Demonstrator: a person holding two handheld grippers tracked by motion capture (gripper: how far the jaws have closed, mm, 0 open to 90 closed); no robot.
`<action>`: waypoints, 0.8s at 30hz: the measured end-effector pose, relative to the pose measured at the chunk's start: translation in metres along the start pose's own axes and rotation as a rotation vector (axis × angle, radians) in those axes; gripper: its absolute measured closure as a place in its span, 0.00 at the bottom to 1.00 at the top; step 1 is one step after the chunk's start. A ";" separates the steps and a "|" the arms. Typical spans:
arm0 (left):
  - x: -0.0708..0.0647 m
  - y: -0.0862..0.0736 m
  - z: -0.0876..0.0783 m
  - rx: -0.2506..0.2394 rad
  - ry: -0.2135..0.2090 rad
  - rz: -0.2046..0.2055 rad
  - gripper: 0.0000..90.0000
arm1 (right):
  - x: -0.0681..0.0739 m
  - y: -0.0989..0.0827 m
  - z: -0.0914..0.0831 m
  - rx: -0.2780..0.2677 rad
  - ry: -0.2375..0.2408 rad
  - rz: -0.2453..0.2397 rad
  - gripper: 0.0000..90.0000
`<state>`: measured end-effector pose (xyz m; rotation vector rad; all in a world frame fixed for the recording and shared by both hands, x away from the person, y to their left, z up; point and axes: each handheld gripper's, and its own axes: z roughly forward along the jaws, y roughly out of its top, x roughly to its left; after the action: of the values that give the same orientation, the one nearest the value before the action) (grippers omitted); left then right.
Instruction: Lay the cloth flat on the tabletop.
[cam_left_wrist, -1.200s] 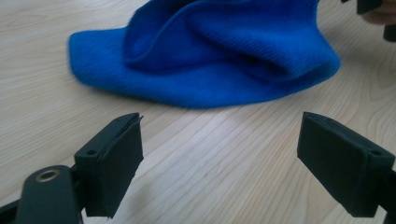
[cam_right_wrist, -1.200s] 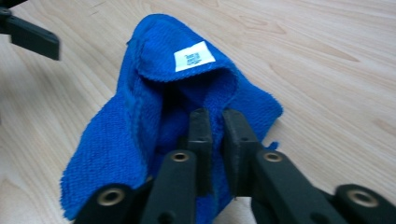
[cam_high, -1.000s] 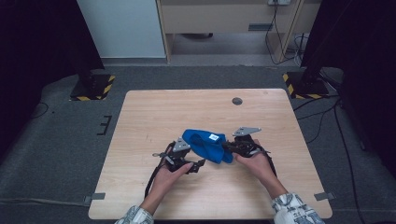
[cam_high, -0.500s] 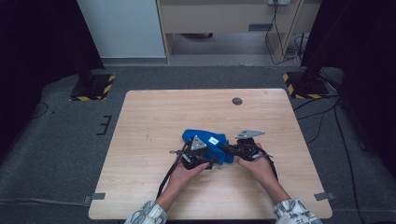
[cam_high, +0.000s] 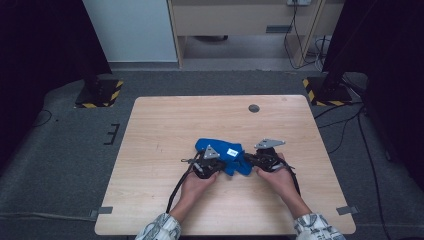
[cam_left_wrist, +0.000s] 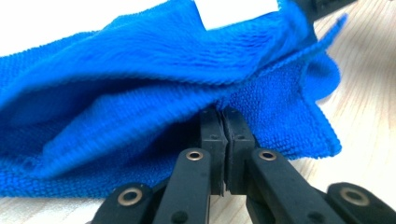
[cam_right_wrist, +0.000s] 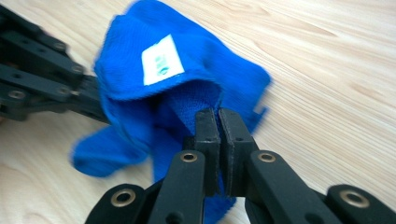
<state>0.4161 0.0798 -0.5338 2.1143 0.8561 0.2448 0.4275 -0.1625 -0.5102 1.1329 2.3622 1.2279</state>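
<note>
A crumpled blue cloth (cam_high: 226, 152) with a white label (cam_high: 233, 151) lies right of the middle of the wooden table (cam_high: 165, 130). My left gripper (cam_high: 223, 163) comes at it from the left and is shut on a fold of the cloth (cam_left_wrist: 140, 93), its tips (cam_left_wrist: 223, 116) tucked under the raised layer. My right gripper (cam_high: 247, 159) comes from the right and is shut on the cloth's edge (cam_right_wrist: 187, 100) at its tips (cam_right_wrist: 218, 116). The label (cam_right_wrist: 161, 60) faces up. The left gripper's black linkage (cam_right_wrist: 37, 70) lies just beyond the cloth.
A small dark round grommet (cam_high: 254, 108) sits near the table's far edge. Black-and-yellow striped stand bases (cam_high: 100, 92) (cam_high: 325, 90) stand on the floor beyond both far corners. The left gripper's cable (cam_high: 177, 187) trails toward the near edge.
My left gripper has moved right, up against the cloth, and shut on it. The cloth is now bunched tighter between the two grippers. The right gripper has barely moved.
</note>
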 end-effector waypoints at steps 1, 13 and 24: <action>0.000 0.000 0.000 0.000 0.000 0.000 0.98 | 0.000 0.000 0.000 0.000 0.000 0.000 0.97; 0.013 -0.002 -0.015 0.014 0.014 -0.006 0.99 | -0.033 -0.020 -0.023 0.053 -0.084 0.067 0.97; 0.034 -0.011 -0.029 0.024 0.041 -0.064 0.99 | -0.039 -0.034 -0.032 0.089 -0.087 0.087 0.96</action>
<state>0.4234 0.1247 -0.5279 2.1070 0.9532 0.2456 0.4183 -0.2217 -0.5219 1.3022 2.3460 1.0870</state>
